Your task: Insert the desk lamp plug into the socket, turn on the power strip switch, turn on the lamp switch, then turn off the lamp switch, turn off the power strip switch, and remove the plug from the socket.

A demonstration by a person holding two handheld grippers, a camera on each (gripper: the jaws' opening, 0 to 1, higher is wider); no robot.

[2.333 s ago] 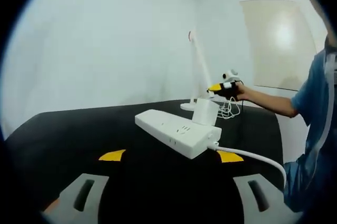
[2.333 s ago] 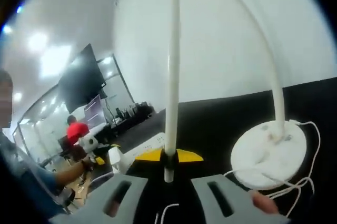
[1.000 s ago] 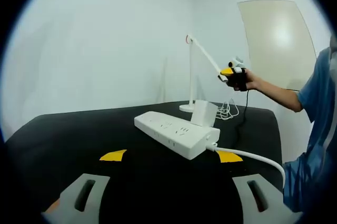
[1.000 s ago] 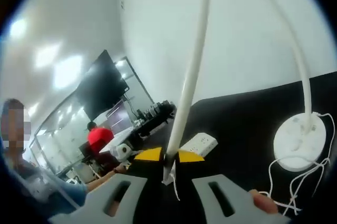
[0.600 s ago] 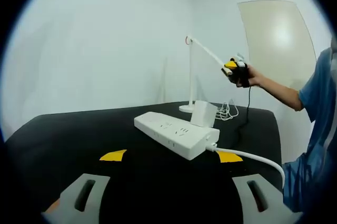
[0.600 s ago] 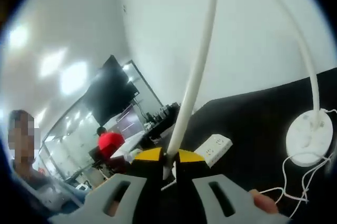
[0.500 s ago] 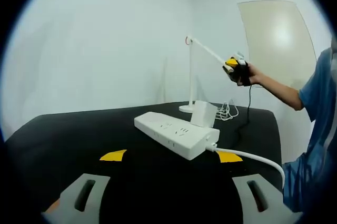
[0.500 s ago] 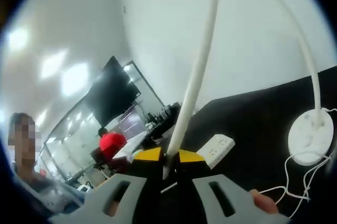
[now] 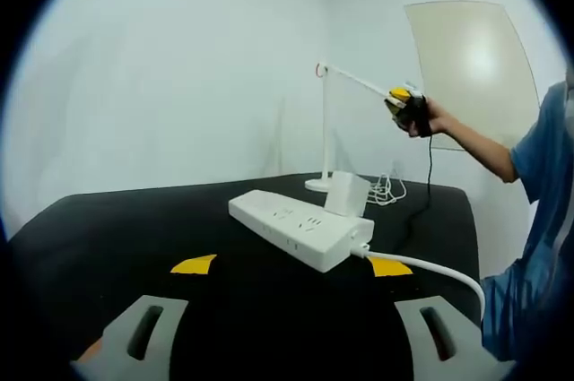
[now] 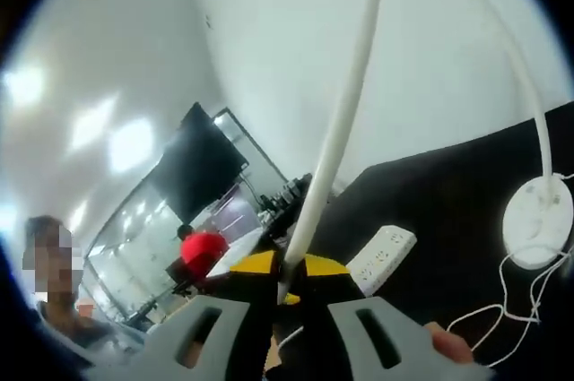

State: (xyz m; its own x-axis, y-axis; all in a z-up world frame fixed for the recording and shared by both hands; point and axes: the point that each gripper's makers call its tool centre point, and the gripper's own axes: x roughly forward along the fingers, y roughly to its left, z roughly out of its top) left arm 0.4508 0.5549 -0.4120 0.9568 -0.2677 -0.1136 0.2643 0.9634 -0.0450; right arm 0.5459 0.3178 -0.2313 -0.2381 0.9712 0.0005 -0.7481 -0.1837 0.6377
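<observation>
Holding the free end of the lamp arm, the right gripper has its fingers closed on it; the arm's long axis runs straight ahead from them to the hinge, then the post drops to the base. The left gripper is wide open, empty, low over the worktop, and nearer the strip, just ahead of its fingers. I count one lamp, one strip, one plug seated in it.
</observation>
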